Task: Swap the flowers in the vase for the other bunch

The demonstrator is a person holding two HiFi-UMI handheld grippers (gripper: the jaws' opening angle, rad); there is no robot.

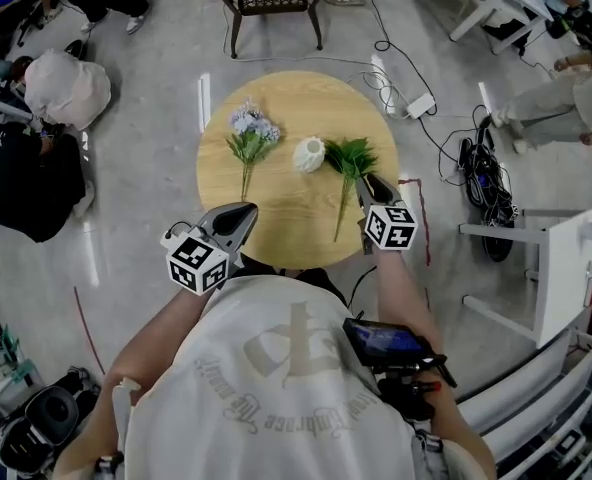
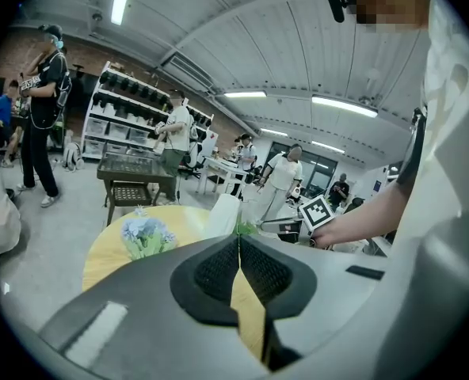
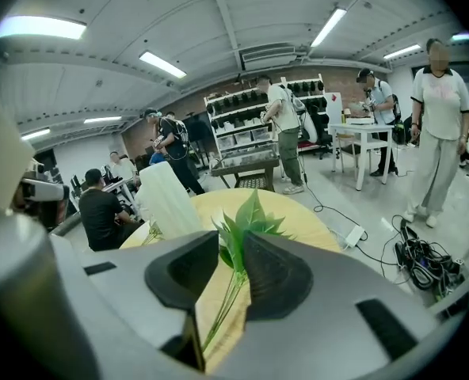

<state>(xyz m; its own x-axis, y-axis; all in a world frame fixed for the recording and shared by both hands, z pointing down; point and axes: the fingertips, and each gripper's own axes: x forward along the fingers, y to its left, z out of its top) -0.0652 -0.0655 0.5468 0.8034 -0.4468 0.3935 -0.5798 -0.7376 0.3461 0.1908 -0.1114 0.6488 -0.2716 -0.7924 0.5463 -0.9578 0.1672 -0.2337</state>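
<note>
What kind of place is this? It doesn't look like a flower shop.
Probably a workshop or lab hall, not a shop: stocked storage shelves stand along the wall, cables and a power strip trail over the bare floor, and several people stand around other tables.

White vase (image 1: 308, 154) upright between flat blue-flower bunch (image 1: 251, 133), left, and flat green leafy bunch (image 1: 348, 163).
</note>
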